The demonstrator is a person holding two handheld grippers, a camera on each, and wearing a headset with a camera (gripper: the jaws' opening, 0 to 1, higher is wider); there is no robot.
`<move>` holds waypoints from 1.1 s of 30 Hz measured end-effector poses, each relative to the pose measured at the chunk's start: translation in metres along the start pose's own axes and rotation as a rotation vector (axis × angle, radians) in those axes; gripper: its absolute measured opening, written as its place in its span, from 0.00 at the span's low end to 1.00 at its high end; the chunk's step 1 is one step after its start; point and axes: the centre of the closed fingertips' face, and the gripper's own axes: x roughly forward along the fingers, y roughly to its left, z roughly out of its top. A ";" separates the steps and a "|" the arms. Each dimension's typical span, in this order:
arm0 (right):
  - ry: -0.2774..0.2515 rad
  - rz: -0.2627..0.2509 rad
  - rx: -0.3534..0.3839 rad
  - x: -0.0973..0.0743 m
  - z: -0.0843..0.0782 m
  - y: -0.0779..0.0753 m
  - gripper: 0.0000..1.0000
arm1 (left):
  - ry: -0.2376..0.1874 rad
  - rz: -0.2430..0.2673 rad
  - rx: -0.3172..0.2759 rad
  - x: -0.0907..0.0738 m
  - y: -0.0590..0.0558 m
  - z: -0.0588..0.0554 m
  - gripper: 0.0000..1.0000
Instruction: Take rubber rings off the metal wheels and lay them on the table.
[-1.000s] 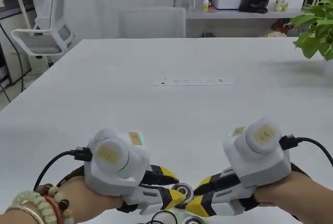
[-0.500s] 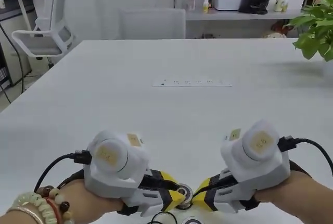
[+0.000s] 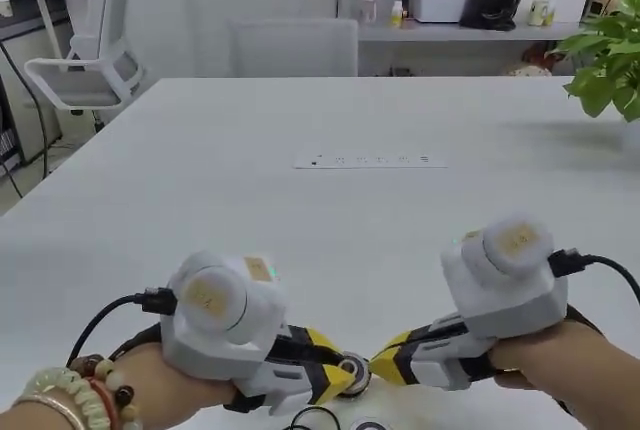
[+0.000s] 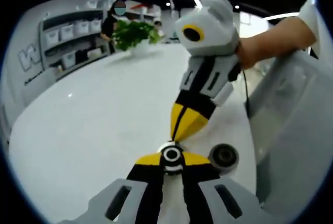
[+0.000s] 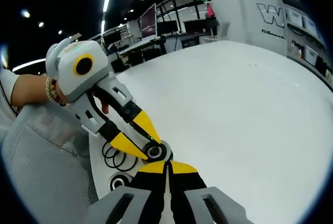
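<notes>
A small metal wheel (image 3: 353, 369) with a black rubber ring around it is held just above the white table (image 3: 330, 220) at its near edge. My left gripper (image 3: 349, 376) is shut on this wheel (image 4: 171, 154). My right gripper (image 3: 377, 365) meets it tip to tip from the right. Its jaws are shut and pinch the ring at the rim of the wheel (image 5: 157, 151). In the left gripper view, the right gripper (image 4: 177, 138) comes down onto the wheel from above. In the right gripper view, the left gripper (image 5: 151, 154) reaches in from the left, just above my right gripper (image 5: 166, 164).
Loose black rubber rings (image 5: 111, 156) lie on the table under the grippers, beside a second wheel (image 5: 118, 181) that also appears in the left gripper view (image 4: 225, 156). A power strip (image 3: 370, 159) lies mid-table. A plant (image 3: 605, 60) stands far right, a chair (image 3: 85, 60) far left.
My right gripper has closed in on the wheel tip to tip, then its body has shifted right and risen a little. The left gripper has kept the wheel nearly still.
</notes>
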 end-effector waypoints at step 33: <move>-0.074 0.068 -0.011 0.001 0.030 0.035 0.00 | 0.000 0.023 0.016 0.002 0.002 0.002 0.13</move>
